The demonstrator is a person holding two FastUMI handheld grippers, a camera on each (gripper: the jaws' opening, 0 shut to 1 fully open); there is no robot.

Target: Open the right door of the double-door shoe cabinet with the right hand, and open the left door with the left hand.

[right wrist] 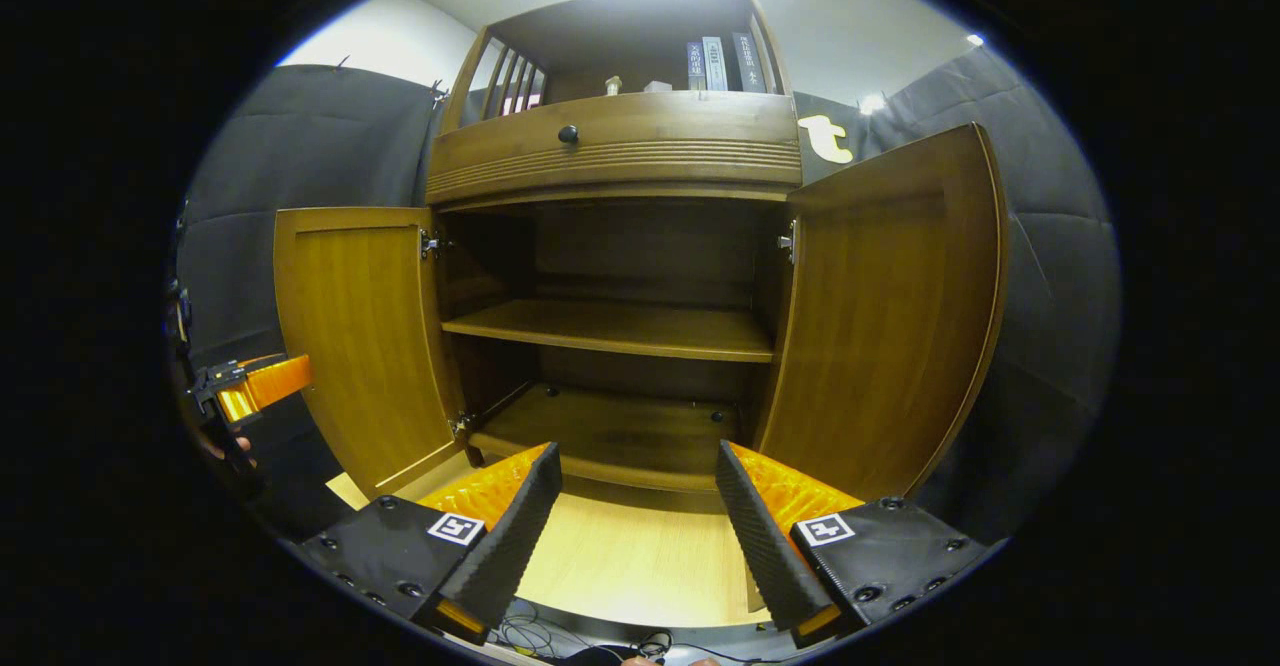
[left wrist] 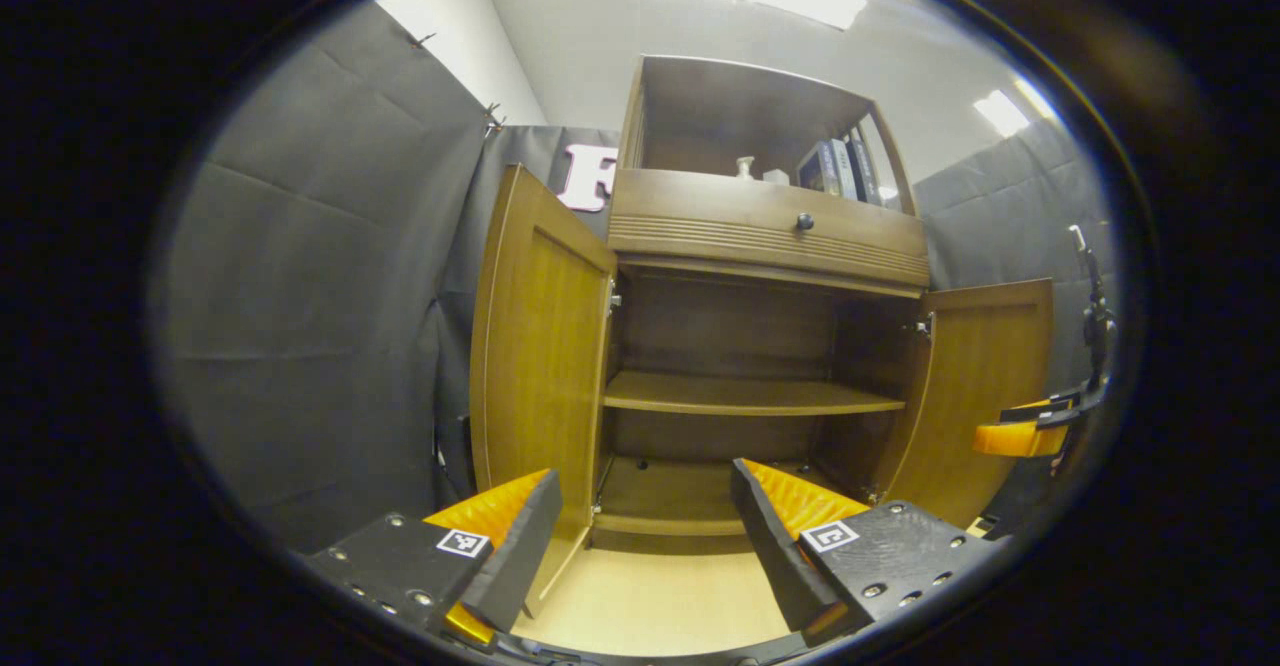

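Brown wooden shoe cabinet (right wrist: pixel 620 146), left door (right wrist: pixel 360 336) and right door (right wrist: pixel 890 316) wide open.

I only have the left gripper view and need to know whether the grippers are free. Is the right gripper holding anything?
Observer: No. In the right gripper view the right gripper is open, with its fingers wide apart and nothing between them.
Operator: Where does my left gripper sit from that side?
Observer: The left gripper is out by the free edge of the open left door, about halfway up it.
Operator: Anything low down near the right gripper?
Observer: Cables lie on the floor just below it.
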